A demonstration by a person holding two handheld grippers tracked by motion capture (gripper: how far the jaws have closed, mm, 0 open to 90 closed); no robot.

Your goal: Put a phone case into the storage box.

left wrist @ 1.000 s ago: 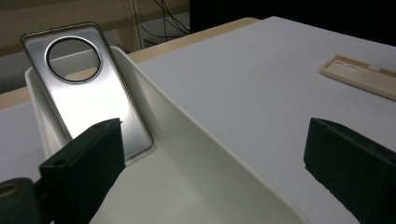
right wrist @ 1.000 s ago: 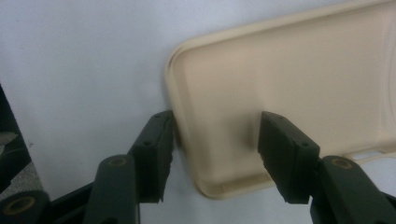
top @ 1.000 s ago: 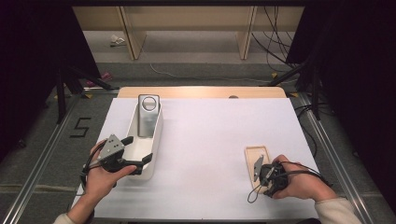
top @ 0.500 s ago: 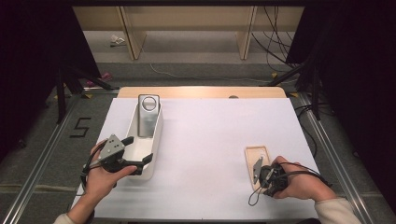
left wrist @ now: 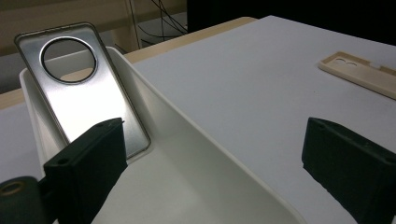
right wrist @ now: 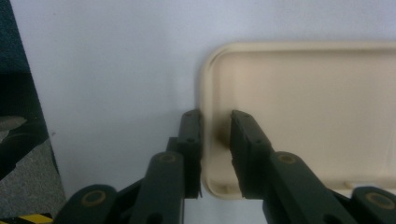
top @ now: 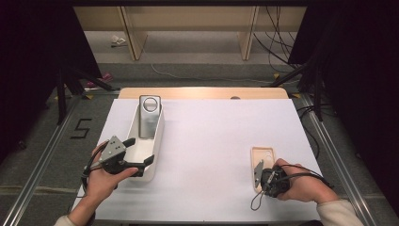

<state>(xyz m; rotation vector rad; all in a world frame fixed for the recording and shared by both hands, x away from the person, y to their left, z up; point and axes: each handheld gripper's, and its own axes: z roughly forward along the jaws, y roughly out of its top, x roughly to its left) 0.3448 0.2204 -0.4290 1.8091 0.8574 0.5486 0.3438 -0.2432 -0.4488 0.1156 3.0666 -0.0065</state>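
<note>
Straddling the beige phone case (right wrist: 303,112) rim, right gripper (right wrist: 215,122) closing

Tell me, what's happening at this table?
A person works with a gripper in each hand. The right gripper has just been closing its jaws on the rim of a beige phone case lying on the table. The left gripper stands open astride a white tray's wall; a silver phone leans inside.

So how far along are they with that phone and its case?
Early on. The right gripper has just been closing its jaws on the rim of the beige case, one inside and one outside. The left gripper is open around the white tray's wall. The phone leans in the tray, not yet picked up or cased.
</note>
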